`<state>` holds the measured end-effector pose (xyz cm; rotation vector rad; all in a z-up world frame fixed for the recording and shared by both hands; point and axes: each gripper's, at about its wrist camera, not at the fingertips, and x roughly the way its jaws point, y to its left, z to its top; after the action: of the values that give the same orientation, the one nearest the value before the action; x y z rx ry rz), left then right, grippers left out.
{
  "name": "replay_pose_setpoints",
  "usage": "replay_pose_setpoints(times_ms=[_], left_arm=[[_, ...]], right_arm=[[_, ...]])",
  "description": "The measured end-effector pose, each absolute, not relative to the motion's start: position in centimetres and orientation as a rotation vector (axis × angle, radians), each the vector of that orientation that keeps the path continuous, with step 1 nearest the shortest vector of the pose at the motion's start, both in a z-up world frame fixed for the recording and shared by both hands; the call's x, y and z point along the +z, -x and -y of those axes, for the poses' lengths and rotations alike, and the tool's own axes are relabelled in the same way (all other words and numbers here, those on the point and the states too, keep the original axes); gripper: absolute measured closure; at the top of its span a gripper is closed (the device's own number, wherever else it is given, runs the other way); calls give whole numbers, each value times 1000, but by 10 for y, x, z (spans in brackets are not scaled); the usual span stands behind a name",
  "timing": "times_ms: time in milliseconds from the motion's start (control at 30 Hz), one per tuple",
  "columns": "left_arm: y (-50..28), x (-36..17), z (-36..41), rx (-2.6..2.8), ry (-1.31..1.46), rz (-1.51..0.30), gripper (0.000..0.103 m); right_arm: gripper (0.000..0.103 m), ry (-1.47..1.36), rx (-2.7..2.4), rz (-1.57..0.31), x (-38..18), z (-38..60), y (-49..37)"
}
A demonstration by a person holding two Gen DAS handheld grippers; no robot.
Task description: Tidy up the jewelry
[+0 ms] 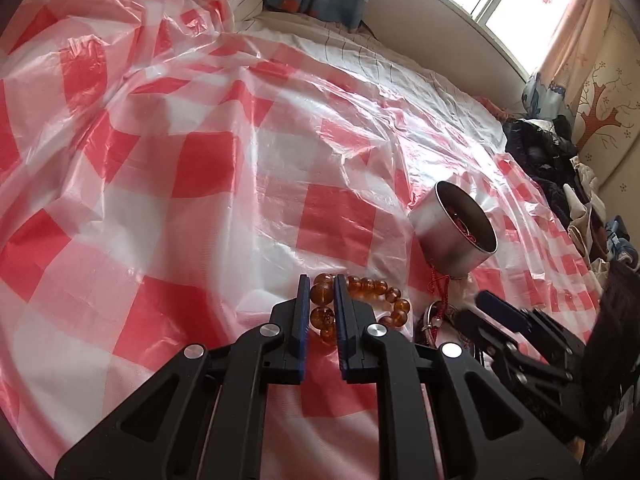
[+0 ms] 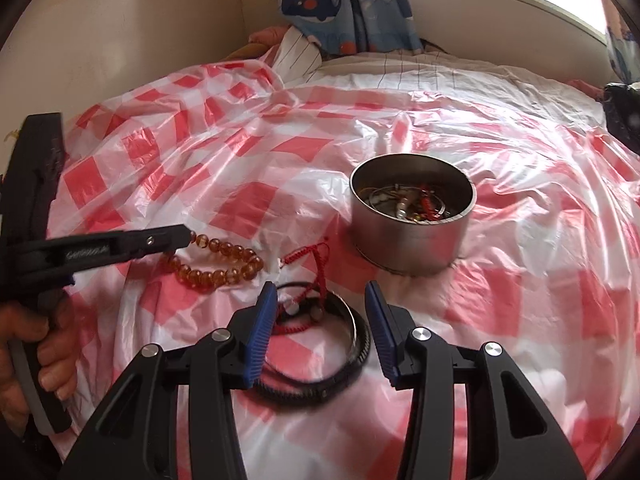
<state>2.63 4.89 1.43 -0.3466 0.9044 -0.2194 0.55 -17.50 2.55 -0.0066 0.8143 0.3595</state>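
We have the left gripper (image 1: 323,280) pinched onto the amber bead bracelet (image 1: 360,300), its blue pads (image 1: 305,308) pressed against a large bead between them. The rest of the strand trails off to the right on the red-and-white checked plastic sheet (image 1: 160,200). From the right wrist view the same gripper (image 2: 188,237) reaches in from the left and meets the far-left end of the bracelet (image 2: 224,264), which lies in a loop on the sheet.

The right gripper (image 2: 320,320) hovers with its fingers (image 2: 262,320) spread apart, holding nothing. Below and between them lie a black bangle (image 2: 356,354), a thin metal ring inside it, and a red cord (image 2: 316,260). The round metal tin (image 2: 412,216), already holding some jewelry, stands on the sheet beyond, slightly to the right.

To do this step well, we judge that the pinch should stay firm on that one bead (round glass-like beads probably slip sideways easily). We lift straight up until the whole loop hangs free of the sheet. The red cord lies just beside the bracelet's right end, so we watch that it does not snag and come along. Then we carry the strand over the tin's open mouth and lower it before letting go, so the beads coil inside rather than draping over the rim. The sheet is crinkly and loose, so a dragged strand could pull it and tip the tin.
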Motion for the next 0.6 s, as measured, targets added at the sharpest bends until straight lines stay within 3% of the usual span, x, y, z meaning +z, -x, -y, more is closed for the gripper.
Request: replay_pose_setpoints(times_ms=[167,233,267,300,467,600], left_arm=[[-30,7,-48,-216,349,-935,92],[-33,4,-45,-220,339,-951,92],[-33,2,-44,-222,331,-960,90],[-34,0,-41,-227,319,-971,87],[-34,-4,-27,-253,268,-980,67],[-30,-3,-13,-241,160,-965,70]], right_arm=[[59,-1,401,-898,12,164,-39],[76,1,428,-920,9,162,-42],[94,-5,439,-915,9,163,-42],[98,-5,434,-907,10,164,-40],[99,-73,420,-824,29,186,-8],[99,-170,402,-769,47,218,28]])
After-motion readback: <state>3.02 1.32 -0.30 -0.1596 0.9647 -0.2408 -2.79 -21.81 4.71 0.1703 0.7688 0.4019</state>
